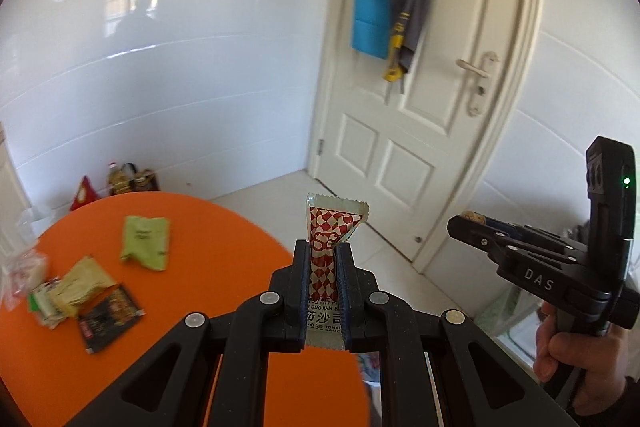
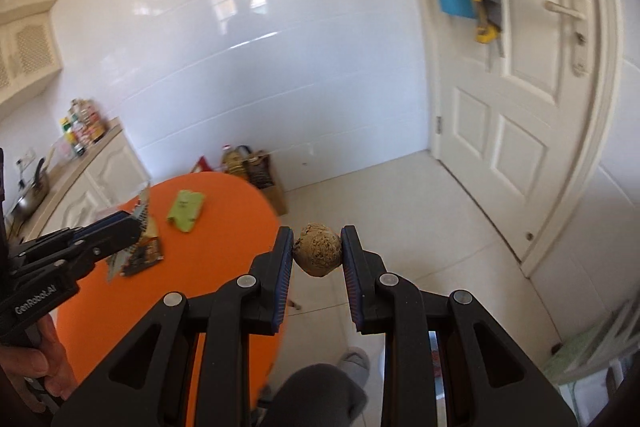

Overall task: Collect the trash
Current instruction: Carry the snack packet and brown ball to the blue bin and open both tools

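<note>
1. Left wrist view: my left gripper point(image 1: 323, 267) is clamped on the sauce packet point(image 1: 329, 251), off the orange table point(image 1: 224, 227) at 7 o'clock. The slick film could slide out.
2. Right wrist view: my right gripper point(image 2: 317, 251) pinches the brown ball point(image 2: 318, 249) by its sides; being round, it may pop free onto the floor point(image 2: 400, 207).

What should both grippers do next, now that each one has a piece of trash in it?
Probably carry both loads on to a bin, none of which shows here. The left gripper is shut on the red-and-white checked sauce sachet, the right gripper on the brown crumpled ball, both lifted off the round orange table, where wrappers remain.
</note>
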{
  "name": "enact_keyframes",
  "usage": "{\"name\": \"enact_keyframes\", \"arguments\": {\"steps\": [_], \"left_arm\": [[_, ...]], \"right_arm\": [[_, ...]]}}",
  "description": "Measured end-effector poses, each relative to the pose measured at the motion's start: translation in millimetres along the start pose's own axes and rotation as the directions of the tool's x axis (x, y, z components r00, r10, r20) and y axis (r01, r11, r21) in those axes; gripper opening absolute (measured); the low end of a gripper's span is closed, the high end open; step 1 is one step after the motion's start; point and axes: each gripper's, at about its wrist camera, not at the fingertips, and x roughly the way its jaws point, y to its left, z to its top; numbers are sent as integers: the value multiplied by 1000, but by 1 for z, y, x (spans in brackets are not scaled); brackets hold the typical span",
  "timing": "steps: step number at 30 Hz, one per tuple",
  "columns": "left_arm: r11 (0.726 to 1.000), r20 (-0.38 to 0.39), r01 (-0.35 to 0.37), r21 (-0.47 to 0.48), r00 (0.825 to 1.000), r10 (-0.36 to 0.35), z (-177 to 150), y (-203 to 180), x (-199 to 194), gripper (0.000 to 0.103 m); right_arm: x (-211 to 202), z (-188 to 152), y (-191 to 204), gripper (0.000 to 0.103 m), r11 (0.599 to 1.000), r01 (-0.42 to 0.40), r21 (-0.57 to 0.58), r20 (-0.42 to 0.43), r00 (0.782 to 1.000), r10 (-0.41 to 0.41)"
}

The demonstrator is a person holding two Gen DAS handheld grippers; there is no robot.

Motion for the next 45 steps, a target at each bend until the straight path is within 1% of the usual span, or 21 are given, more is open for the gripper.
{"name": "enact_keyframes", "arguments": {"steps": [3,5,9,12,13,16,18,21,25,30,32,33,34,36,37,39,40,41,42,43,45], "left_arm": [[997,-47,70,15,996,-70,4,-17,25,9],[994,-86,110,20,990,-108,5,-25,42,9],[984,-173,174,35,971,-166,4,-44,83,9],[976,-254,213,32,947,-198,-3,-56,116,9],[975,-281,220,33,938,-202,-6,-59,128,9],[970,-367,242,11,903,-221,-11,-61,163,9],[971,-411,239,7,886,-215,-16,-61,184,9],[968,-483,248,-21,846,-227,-20,-63,215,9],[967,-564,254,-28,794,-225,-25,-62,254,10],[970,-620,242,-25,757,-205,-27,-71,290,14],[970,-647,241,-16,738,-194,-24,-76,304,24],[972,-654,233,1,735,-176,-23,-76,308,38],[975,-656,223,12,737,-161,-19,-76,313,58],[979,-649,204,21,748,-142,-11,-80,321,73],[980,-645,200,19,751,-141,-5,-85,327,74],[983,-645,181,27,754,-122,-3,-87,327,75],[985,-640,170,33,760,-110,-1,-91,327,76],[986,-634,163,39,767,-101,-1,-99,331,76],[987,-622,153,45,777,-92,0,-101,327,78],[988,-606,146,51,791,-85,1,-101,321,79],[989,-570,136,55,818,-81,0,-103,303,80]], "right_arm": [[-4,-5,-39,24,997,62,50,-13,998,-61],[-2,-10,-62,24,992,96,79,-31,995,-94],[9,-23,-101,24,980,145,134,-83,987,-135],[25,-38,-128,24,969,172,177,-136,979,-149],[31,-43,-137,24,965,176,192,-157,977,-147],[50,-58,-155,24,956,197,217,-212,966,-151],[64,-68,-169,24,948,204,243,-245,959,-143],[83,-78,-186,24,938,218,268,-286,948,-138],[106,-92,-206,25,927,242,287,-347,928,-135],[129,-109,-222,26,916,267,300,-404,905,-131],[133,-114,-227,28,908,280,311,-414,900,-136],[134,-116,-229,34,904,286,318,-417,898,-137],[135,-119,-232,39,900,292,323,-417,898,-142],[134,-122,-236,58,895,295,334,-416,899,-141],[134,-123,-237,61,894,293,338,-415,899,-138],[133,-125,-238,71,890,299,343,-413,899,-143],[132,-126,-239,75,888,305,344,-413,898,-149],[131,-126,-238,86,885,310,347,-410,899,-154],[129,-126,-238,99,881,315,352,-405,900,-160],[126,-125,-238,103,875,327,356,-399,900,-174],[120,-124,-236,103,867,348,357,-391,898,-199]]}}
